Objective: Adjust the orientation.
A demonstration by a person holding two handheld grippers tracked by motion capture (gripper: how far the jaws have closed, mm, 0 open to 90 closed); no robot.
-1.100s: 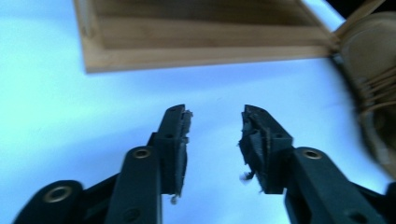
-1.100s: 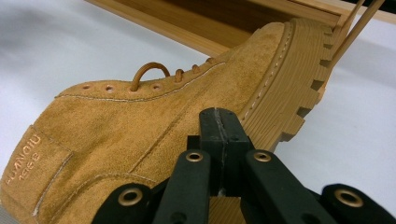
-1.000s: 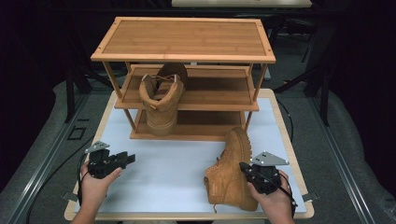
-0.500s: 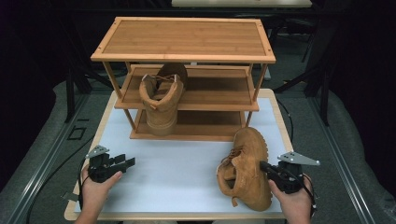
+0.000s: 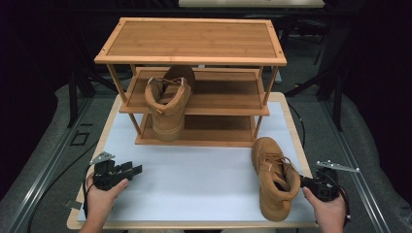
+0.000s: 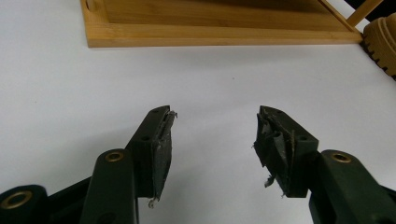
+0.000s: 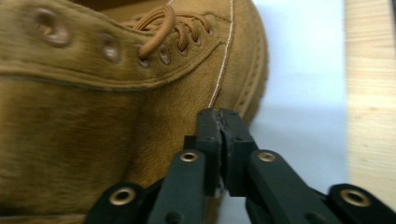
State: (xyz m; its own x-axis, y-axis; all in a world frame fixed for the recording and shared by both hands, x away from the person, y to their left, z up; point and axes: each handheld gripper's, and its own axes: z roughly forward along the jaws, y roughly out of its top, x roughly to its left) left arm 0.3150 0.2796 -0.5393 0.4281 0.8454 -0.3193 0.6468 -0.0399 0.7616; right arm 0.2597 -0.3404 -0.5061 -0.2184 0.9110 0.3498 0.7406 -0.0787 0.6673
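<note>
A tan suede boot point(image 5: 274, 177) stands on the white mat, toe toward the wooden shoe rack point(image 5: 194, 41). My right gripper point(image 5: 303, 182) sits at the boot's right side; in the right gripper view it point(image 7: 219, 114) is shut, tips against the boot's suede side point(image 7: 93, 116), with nothing seen between the jaws. A matching boot point(image 5: 167, 104) sits on the rack's middle shelf, its heel hanging over the front edge. My left gripper point(image 5: 136, 170) hovers open and empty over the mat at the front left, also open in its own view point(image 6: 212, 123).
The rack's bottom shelf point(image 6: 210, 32) lies ahead of the left gripper, with the table boot's sole point(image 6: 380, 42) at the far right of that view. White mat point(image 5: 194, 179) stretches bare between the two grippers. The table's wooden edge point(image 7: 373, 93) runs right of the boot.
The boot stood beside the right gripper, tipped over onto its side, and now stands upright farther right with its toe toward the rack. The right hand moved right. The left gripper barely shifted.
</note>
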